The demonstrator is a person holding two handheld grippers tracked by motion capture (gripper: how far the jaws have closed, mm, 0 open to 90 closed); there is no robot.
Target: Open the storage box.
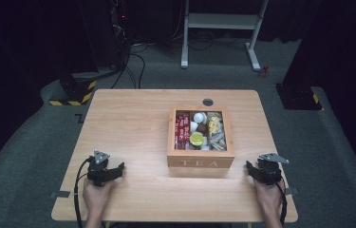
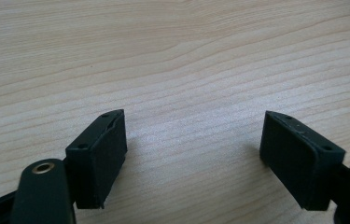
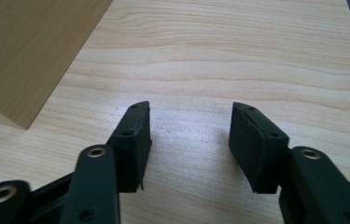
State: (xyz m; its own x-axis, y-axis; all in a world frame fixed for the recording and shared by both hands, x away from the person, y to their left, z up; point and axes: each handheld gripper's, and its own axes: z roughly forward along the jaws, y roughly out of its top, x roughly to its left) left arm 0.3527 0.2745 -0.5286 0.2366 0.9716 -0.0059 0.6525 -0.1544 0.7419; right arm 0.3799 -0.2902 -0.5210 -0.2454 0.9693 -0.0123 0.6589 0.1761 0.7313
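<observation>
While nothing is held: tea box [image 1: 201, 161] sits open mid-bench, packed with sachets.
Left gripper [image 1: 114, 171]: released, jaws wide over bare bench [image 1: 128, 118].
Right gripper [image 1: 251, 168]: released, just beside the box's corner.
Risk: a careless reach could nudge the box or snag crowded sachets.

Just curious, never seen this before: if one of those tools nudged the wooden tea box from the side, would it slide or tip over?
The tea box looks low and wide, sitting flat on the table, so it would probably slide rather than tip. Its wooden walls look stiff. Being packed with tea packets, it may feel fairly heavy.
</observation>
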